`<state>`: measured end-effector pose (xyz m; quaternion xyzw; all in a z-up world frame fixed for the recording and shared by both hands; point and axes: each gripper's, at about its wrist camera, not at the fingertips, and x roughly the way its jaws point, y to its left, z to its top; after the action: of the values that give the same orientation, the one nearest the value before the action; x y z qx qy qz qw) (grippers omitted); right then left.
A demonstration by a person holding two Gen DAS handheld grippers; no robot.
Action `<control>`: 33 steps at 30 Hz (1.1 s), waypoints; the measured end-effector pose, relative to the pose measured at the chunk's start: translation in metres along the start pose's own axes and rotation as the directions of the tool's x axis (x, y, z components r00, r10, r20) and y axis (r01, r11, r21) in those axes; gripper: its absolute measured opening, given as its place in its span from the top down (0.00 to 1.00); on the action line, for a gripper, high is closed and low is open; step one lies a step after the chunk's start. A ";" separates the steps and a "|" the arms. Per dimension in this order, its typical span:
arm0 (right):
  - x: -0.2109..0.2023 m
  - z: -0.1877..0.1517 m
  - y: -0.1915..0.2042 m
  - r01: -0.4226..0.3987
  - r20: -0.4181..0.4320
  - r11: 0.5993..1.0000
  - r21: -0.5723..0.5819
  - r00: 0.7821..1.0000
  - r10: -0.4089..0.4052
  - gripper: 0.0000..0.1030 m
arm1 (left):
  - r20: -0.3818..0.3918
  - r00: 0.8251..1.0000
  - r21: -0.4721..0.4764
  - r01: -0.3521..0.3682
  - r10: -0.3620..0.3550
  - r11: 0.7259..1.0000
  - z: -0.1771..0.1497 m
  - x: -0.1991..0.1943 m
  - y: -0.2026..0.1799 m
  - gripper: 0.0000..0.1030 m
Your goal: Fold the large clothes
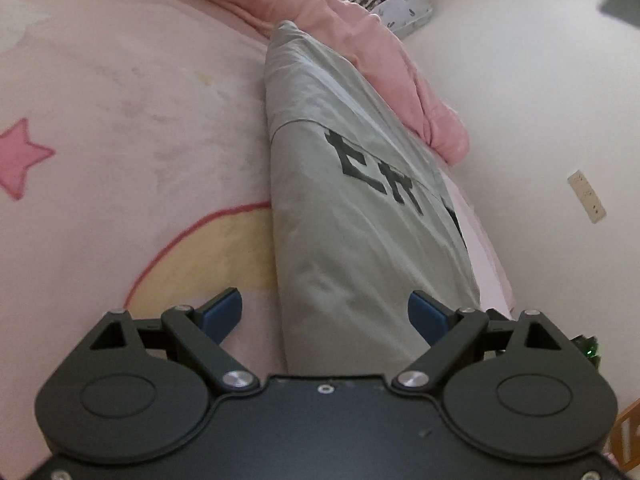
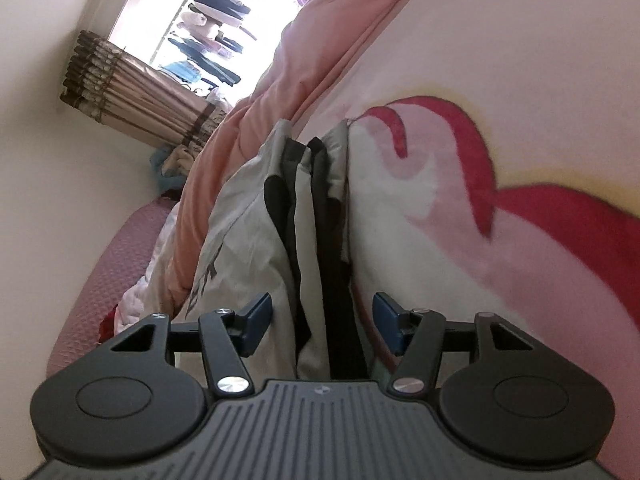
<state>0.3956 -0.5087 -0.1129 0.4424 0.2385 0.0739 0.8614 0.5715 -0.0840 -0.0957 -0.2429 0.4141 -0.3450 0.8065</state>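
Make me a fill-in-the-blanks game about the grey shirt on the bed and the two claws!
1. The shirt is grey with ____ letters on it.
2. The left claw has its blue pads apart, so it is ____.
3. On the blanket, left of the shirt, there is a pink ____.
4. Neither the left claw nor the right claw has its pads pressing on the ____.

Missing words: black; open; star; shirt

one grey garment [image 1: 348, 216], one pink quilt [image 1: 360, 40], one patterned blanket [image 1: 120, 120], one wall socket [image 1: 587, 196], one tied curtain [image 2: 140, 96].
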 end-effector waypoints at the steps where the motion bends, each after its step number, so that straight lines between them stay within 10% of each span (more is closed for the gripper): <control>1: 0.005 0.004 0.000 -0.006 -0.011 1.000 -0.002 1.000 0.006 0.34 | -0.002 1.000 -0.009 0.012 -0.012 1.000 0.005 0.005 0.002 0.11; 24: 0.080 0.044 0.033 -0.060 -0.113 0.990 -0.130 0.993 0.045 0.18 | -0.013 0.998 0.057 0.063 -0.063 0.996 0.075 0.078 -0.012 0.02; 33: 0.076 0.036 0.057 -0.010 -0.072 0.985 -0.172 0.997 -0.003 0.65 | 0.020 0.992 0.132 -0.125 0.123 0.983 0.075 0.078 -0.045 0.55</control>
<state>0.4841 -0.4753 -0.0757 0.3638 0.2613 0.1115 0.8871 0.6506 -0.1639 -0.0637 -0.1645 0.3997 -0.3196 0.8432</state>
